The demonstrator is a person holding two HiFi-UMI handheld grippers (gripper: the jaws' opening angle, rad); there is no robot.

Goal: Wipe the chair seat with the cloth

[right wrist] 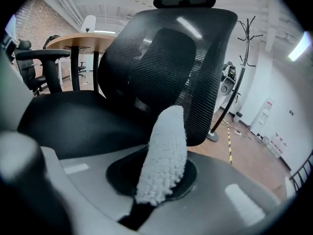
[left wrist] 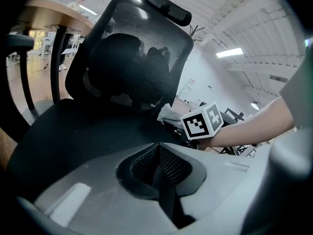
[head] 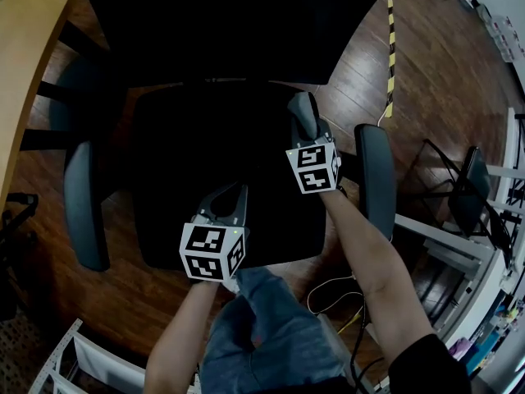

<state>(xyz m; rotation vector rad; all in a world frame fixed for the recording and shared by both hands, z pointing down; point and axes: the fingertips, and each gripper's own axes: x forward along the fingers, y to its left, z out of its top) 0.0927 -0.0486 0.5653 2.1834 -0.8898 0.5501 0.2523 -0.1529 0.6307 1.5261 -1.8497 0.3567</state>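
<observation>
The black office chair's seat [head: 205, 154] fills the middle of the head view, its mesh backrest [right wrist: 166, 67] behind it. My right gripper [head: 302, 107] hovers over the seat's right rear part, shut on a white fluffy cloth [right wrist: 165, 148] that sticks up and forward out of its jaws. From the left gripper view that cloth [left wrist: 168, 112] shows as a pale tuft just past the right gripper's marker cube [left wrist: 203, 122]. My left gripper [head: 233, 194] is shut with nothing in it and sits low over the seat's front part [left wrist: 73, 131].
Grey armrests flank the seat on the left [head: 82, 203] and right [head: 376, 179]. A wooden desk [head: 25, 56] runs along the left. The person's jeans-clad leg [head: 262, 327] is at the seat's front edge, with cables [head: 336, 294] on the wooden floor. Behind the chair stands a coat rack [right wrist: 244, 58].
</observation>
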